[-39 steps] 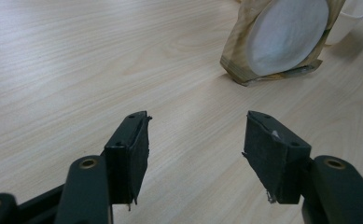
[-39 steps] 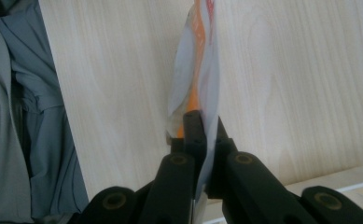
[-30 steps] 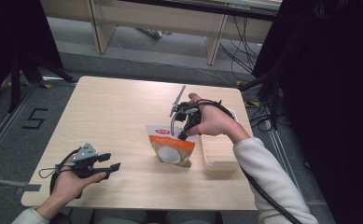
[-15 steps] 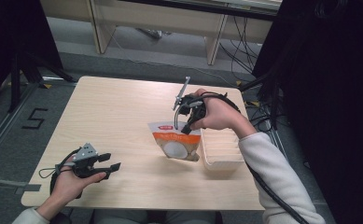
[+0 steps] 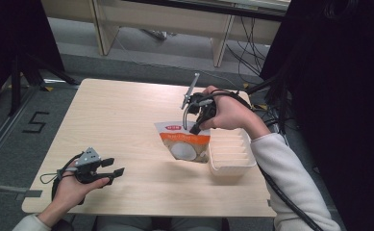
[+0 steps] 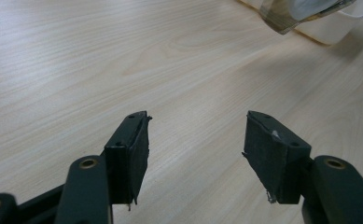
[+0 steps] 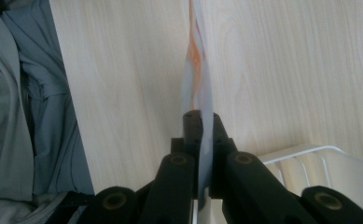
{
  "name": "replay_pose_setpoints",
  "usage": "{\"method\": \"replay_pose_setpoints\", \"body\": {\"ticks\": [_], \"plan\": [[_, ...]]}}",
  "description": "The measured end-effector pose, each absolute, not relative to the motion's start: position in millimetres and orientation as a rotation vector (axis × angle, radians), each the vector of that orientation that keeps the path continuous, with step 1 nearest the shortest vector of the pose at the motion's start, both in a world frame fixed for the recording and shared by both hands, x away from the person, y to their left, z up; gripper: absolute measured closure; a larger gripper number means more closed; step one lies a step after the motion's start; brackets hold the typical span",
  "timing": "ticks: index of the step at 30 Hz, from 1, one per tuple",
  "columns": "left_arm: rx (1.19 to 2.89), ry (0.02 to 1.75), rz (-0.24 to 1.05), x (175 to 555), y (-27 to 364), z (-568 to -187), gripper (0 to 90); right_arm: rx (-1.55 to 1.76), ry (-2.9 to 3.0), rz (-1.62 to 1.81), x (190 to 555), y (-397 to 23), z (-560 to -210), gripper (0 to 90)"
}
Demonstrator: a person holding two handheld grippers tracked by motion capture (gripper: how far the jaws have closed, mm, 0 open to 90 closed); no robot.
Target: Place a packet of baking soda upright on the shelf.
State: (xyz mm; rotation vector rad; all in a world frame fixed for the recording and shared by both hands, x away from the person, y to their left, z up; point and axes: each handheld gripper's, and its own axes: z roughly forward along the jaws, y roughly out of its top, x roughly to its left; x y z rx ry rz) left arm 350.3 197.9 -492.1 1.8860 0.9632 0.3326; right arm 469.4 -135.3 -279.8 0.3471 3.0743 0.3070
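Observation:
An orange-and-white pouch (image 5: 183,142) hangs above the table, pinched at its top edge by my right gripper (image 5: 194,127), which is shut on it. In the right gripper view the pouch (image 7: 197,79) appears edge-on, running up from between the closed jaws of the right gripper (image 7: 199,122). The pouch's lower corner hangs beside the left rim of a white ribbed tray (image 5: 232,155). My left gripper (image 5: 113,166) rests low near the table's front left, held in a hand. Its jaws stand wide apart over bare wood in the left gripper view (image 6: 195,140), with nothing between them.
The light wooden table (image 5: 122,115) has free room across its left and middle. The white tray (image 7: 310,161) sits near the right front edge. Grey floor, cables and desk legs lie beyond the far edge. A cable trails from the right gripper.
My right gripper has carried the pouch up and to the right, so that it now hangs at the tray's left rim. The left gripper has stayed put.

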Motion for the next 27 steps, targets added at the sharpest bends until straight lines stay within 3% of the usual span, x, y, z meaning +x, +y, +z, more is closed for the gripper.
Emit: {"method": "replay_pose_setpoints", "body": {"ticks": [27], "plan": [[1.882, 0.978, 0.325, 350, 198, -492, 39.6, 0.322, 3.051, 0.315, 470, -158, -260, 90.0]]}}
